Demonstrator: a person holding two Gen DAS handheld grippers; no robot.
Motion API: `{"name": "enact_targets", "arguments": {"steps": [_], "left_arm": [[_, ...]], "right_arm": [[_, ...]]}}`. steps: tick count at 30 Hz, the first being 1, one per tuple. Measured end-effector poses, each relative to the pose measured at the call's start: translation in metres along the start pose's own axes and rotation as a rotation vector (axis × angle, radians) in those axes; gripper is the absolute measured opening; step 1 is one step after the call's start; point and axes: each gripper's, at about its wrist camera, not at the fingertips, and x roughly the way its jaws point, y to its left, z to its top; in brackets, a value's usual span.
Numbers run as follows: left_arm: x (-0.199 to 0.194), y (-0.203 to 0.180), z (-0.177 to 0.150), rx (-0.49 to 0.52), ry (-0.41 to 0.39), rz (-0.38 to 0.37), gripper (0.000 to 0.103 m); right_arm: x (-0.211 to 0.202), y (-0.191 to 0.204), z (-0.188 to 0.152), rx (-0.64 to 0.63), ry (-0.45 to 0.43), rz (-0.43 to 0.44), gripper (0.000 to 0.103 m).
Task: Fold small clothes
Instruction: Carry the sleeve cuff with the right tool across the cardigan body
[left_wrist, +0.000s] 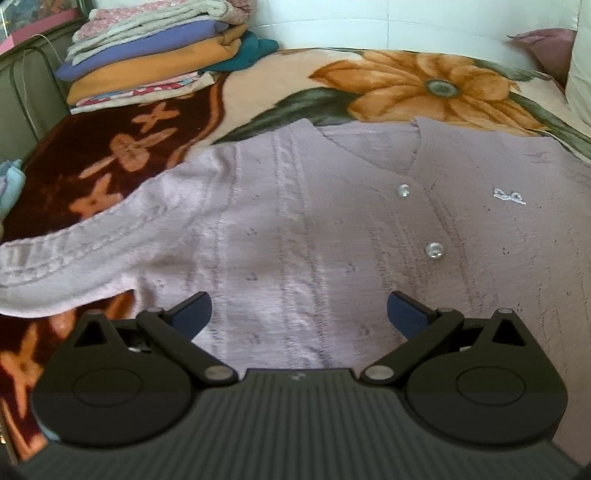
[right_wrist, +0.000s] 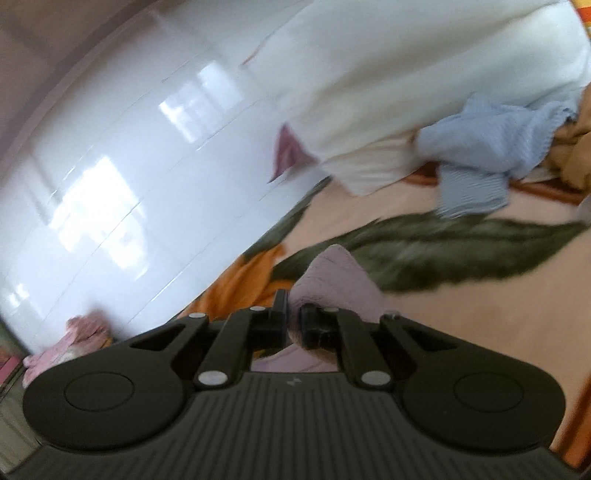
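A lilac knitted cardigan (left_wrist: 314, 229) with clear round buttons lies spread flat on the flowered blanket (left_wrist: 406, 85), one sleeve reaching out to the left. My left gripper (left_wrist: 299, 314) hovers above its lower front, jaws wide apart and holding nothing. In the right wrist view my right gripper (right_wrist: 293, 321) is shut on a fold of the same lilac knit (right_wrist: 332, 277), which bunches up above the fingertips and hangs below them. That view is tilted and blurred.
A stack of folded clothes (left_wrist: 155, 51) stands at the back left of the bed. A white tiled wall (right_wrist: 129, 166) runs behind. A white pillow (right_wrist: 424, 74), a crumpled light blue garment (right_wrist: 480, 147) and a tan one (right_wrist: 576, 147) lie at the right.
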Motion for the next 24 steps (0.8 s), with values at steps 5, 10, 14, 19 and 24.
{"name": "enact_targets", "arguments": {"steps": [5,10,14,19,24], "left_arm": [[-0.007,0.012,-0.002,-0.008,0.005,-0.001,0.103],[-0.012,0.021,-0.006,-0.02,0.003,-0.012,0.103],[-0.015,0.028,-0.008,-0.034,-0.003,-0.024,0.103],[-0.018,0.038,-0.011,-0.069,-0.001,-0.055,0.103],[-0.021,0.045,-0.014,-0.094,-0.005,-0.077,0.103]], "right_arm": [[-0.008,0.036,-0.017,-0.035,0.011,0.041,0.007],[-0.011,0.064,-0.025,-0.046,0.024,0.059,0.007],[-0.012,0.083,-0.029,-0.057,0.033,0.069,0.007],[-0.011,0.108,-0.032,-0.076,0.048,0.09,0.007],[-0.011,0.136,-0.039,-0.092,0.059,0.115,0.007]]}}
